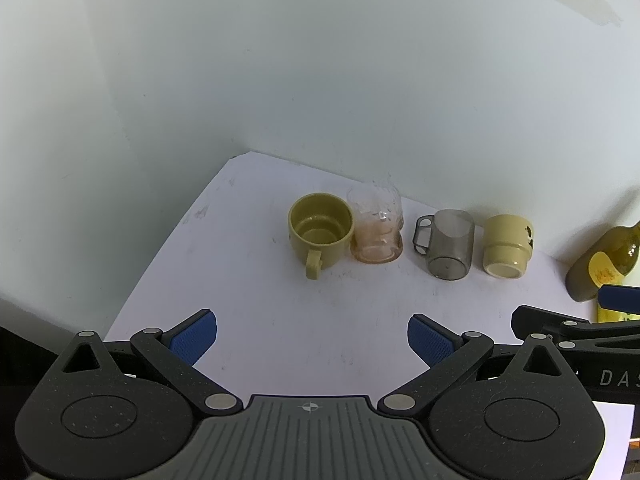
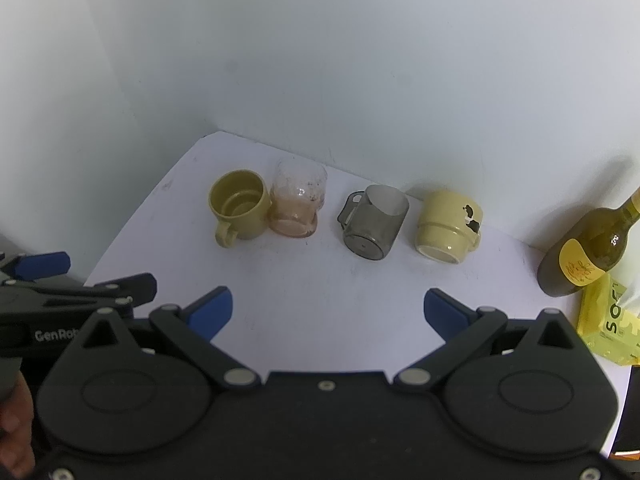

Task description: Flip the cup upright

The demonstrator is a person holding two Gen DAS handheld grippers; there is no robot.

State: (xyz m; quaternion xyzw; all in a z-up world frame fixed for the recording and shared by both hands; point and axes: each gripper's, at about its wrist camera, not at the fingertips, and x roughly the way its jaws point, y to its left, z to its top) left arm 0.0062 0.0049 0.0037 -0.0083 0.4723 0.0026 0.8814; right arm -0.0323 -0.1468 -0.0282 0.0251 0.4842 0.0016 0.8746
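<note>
Several cups stand in a row near the back wall of a white table [image 1: 280, 320]. An olive mug [image 1: 320, 232] [image 2: 239, 206] stands upright with its handle toward me. A clear pinkish glass [image 1: 377, 226] [image 2: 297, 202] stands upright next to it. A grey translucent mug [image 1: 450, 245] [image 2: 376, 222] and a cream mug [image 1: 507, 246] [image 2: 448, 226] sit upside down, bases up. My left gripper [image 1: 312, 340] is open and empty in front of the row. My right gripper [image 2: 328, 312] is open and empty, also short of the cups.
A dark olive bottle [image 1: 604, 260] [image 2: 588, 248] with a yellow label stands at the right by the wall. A yellow packet [image 2: 608, 324] lies in front of it. White walls close the back and left. The table's left edge [image 2: 132, 224] drops off.
</note>
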